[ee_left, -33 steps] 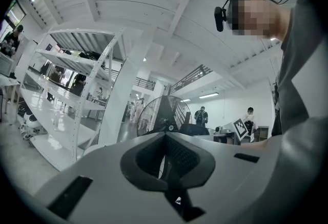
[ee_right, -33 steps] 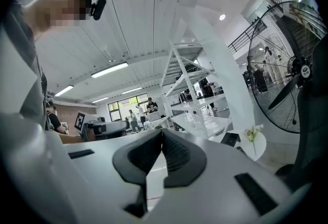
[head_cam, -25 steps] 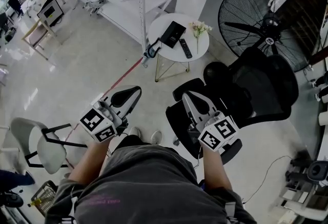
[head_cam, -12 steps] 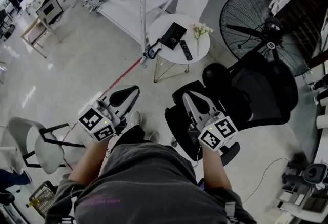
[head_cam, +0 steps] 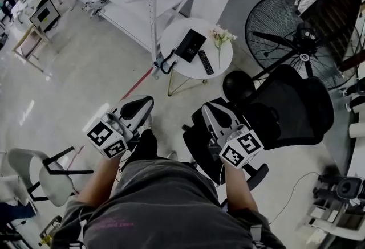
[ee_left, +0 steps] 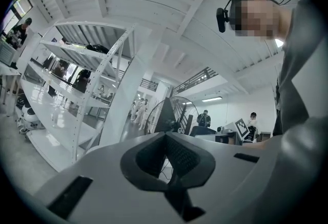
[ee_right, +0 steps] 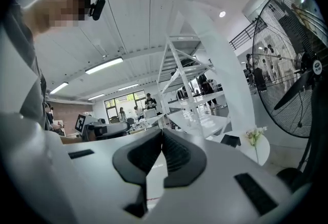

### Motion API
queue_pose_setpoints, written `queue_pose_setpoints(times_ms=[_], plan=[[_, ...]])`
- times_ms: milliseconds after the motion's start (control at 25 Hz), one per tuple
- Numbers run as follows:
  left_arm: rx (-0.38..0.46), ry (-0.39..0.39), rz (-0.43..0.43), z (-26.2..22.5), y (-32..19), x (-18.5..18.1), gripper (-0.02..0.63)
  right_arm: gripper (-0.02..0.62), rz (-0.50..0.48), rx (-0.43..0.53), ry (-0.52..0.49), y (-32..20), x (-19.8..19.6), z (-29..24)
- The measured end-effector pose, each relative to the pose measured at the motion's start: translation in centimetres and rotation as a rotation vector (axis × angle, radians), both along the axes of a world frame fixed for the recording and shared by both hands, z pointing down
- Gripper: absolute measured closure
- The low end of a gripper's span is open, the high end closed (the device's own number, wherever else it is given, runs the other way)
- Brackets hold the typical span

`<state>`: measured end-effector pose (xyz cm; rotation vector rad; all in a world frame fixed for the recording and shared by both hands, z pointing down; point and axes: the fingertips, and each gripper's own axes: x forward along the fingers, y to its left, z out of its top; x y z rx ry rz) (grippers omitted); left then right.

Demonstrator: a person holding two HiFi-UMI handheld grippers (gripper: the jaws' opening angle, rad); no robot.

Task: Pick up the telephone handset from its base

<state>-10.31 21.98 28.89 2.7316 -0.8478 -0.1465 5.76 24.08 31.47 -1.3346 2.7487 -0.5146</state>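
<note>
Both tongs closed and empty, the telephone still far ahead on the round desk.
The left tongs (head_cam: 138,109) and the right tongs (head_cam: 213,109) point level toward the white desk (head_cam: 188,70), well apart from it. The black telephone (head_cam: 190,44) lies there, its long axis running diagonally away to the right. I cannot tell the handset from its base. The right tongs seem slightly nearer.

Bright overhead light, glare on the floor (head_cam: 91,82), fisheye-bent edges.

The telephone (head_cam: 190,45) sits on the round table (head_cam: 178,30), well apart from left tongs (head_cam: 145,103) and right tongs (head_cam: 208,110).
</note>
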Motion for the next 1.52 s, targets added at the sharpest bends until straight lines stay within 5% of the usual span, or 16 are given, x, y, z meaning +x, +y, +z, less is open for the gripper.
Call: queue_pose_setpoints(times_ms=[640, 1120, 1520], plan=[[-0.097, -0.024, 0.17, 4.1, -23.9, -4.1, 0.592, 0.577, 0.098, -0.104, 0.023, -22.0, -7.1, 3.6], [-0.149, -0.043, 0.291, 5.8, -33.2, -4.0, 0.592, 0.577, 0.222, -0.153, 0.032, -30.4, -7.1, 4.5], [-0.217, -0.051, 0.326, 9.5, -37.2, -1.3, 0.592, 0.577, 0.236, -0.19, 0.033, -34.8, -5.7, 6.5]])
